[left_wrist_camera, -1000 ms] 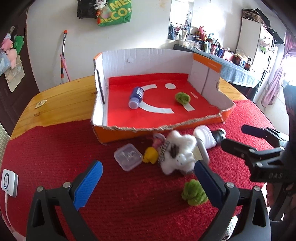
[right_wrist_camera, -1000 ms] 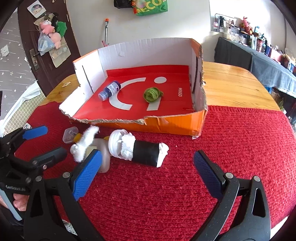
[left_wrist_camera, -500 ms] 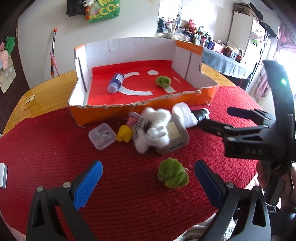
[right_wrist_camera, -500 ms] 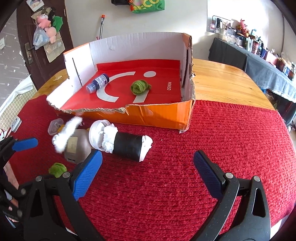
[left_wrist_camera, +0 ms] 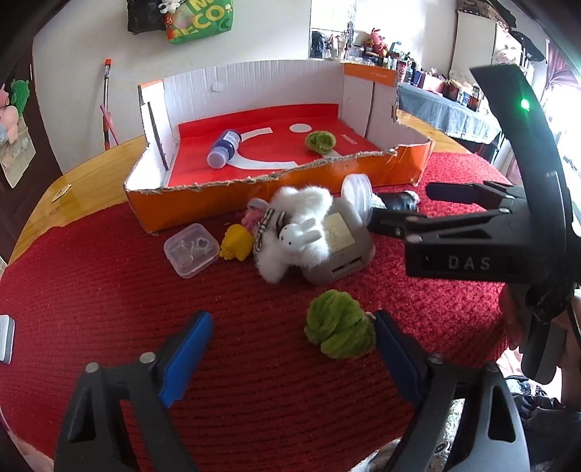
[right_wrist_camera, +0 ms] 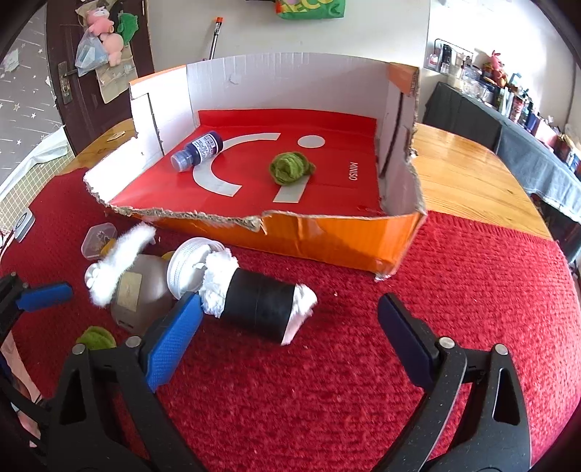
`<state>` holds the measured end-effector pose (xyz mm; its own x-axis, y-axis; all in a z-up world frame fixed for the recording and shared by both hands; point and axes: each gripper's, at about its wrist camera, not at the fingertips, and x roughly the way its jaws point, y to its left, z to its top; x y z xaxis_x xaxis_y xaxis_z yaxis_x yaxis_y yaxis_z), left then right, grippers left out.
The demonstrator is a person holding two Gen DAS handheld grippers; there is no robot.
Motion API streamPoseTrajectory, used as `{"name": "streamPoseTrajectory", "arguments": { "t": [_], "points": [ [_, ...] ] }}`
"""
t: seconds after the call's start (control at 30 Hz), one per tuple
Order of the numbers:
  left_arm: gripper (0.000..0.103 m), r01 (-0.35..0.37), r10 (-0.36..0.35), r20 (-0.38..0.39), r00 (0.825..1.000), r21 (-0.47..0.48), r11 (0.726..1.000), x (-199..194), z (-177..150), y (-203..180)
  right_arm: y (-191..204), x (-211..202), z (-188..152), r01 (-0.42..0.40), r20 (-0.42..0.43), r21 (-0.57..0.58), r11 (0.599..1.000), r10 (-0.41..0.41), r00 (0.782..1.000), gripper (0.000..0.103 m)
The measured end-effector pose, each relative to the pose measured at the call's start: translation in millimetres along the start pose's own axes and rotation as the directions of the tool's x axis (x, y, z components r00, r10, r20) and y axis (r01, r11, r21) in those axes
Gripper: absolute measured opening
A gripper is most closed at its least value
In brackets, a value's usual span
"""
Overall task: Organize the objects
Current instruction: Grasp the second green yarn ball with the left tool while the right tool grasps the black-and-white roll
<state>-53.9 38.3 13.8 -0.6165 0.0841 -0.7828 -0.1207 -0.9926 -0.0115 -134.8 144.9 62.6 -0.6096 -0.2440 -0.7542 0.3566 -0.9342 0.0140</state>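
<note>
A: Change since a second ago? Left gripper (left_wrist_camera: 290, 348) has dropped toward the green yarn ball (left_wrist_camera: 339, 325) on the red mat (left_wrist_camera: 90, 290), fingers spread; ball just beside the right pad.

B: Right gripper (right_wrist_camera: 290, 326) also spread, holding nothing. Likely next: pinch ball, carry to box (left_wrist_camera: 276, 185).

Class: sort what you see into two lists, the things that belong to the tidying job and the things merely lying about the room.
Job: orange box, blue bottle, green pompom on the mat, white plush rabbit, clear case.

Lying about: green bag on wall, mop handle, cluttered sideboard.
</note>
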Motion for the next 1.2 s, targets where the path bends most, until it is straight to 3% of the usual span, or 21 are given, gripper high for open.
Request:
{"name": "streamPoseTrajectory", "arguments": {
  "t": [0.07, 0.13, 0.27, 0.4, 1.2],
  "points": [
    [0.083, -0.002, 0.002, 0.003, 1.000, 0.002, 1.000, 0, -1, 0, 0, 3, 1, -0.020, -0.004, 0.008, 1.000, 0.020, 1.000, 0.084],
    [0.074, 0.002, -0.002, 0.011, 1.000, 0.007, 1.000, -1, 0, 0, 2, 5, 2, -0.036, -0.009, 0.011, 0.999, 0.036, 0.999, 0.078],
    [0.058, 0.027, -0.027, 0.020, 0.999, 0.022, 0.999, -4, 0, -3, 6, 3, 2, -0.068, -0.005, 0.006, 0.998, 0.068, 0.998, 0.054],
    [0.034, 0.063, -0.064, 0.024, 0.998, 0.028, 0.998, -6, 1, -5, 8, -1, -1, -0.080, -0.007, 0.004, 0.997, 0.080, 0.997, 0.053],
    [0.031, 0.100, -0.098, 0.104, 0.990, -0.014, 0.995, -22, 26, 20, 23, -47, -5, -0.157, 0.059, 0.017, 0.987, 0.156, 0.986, 0.053]
  ]
}}
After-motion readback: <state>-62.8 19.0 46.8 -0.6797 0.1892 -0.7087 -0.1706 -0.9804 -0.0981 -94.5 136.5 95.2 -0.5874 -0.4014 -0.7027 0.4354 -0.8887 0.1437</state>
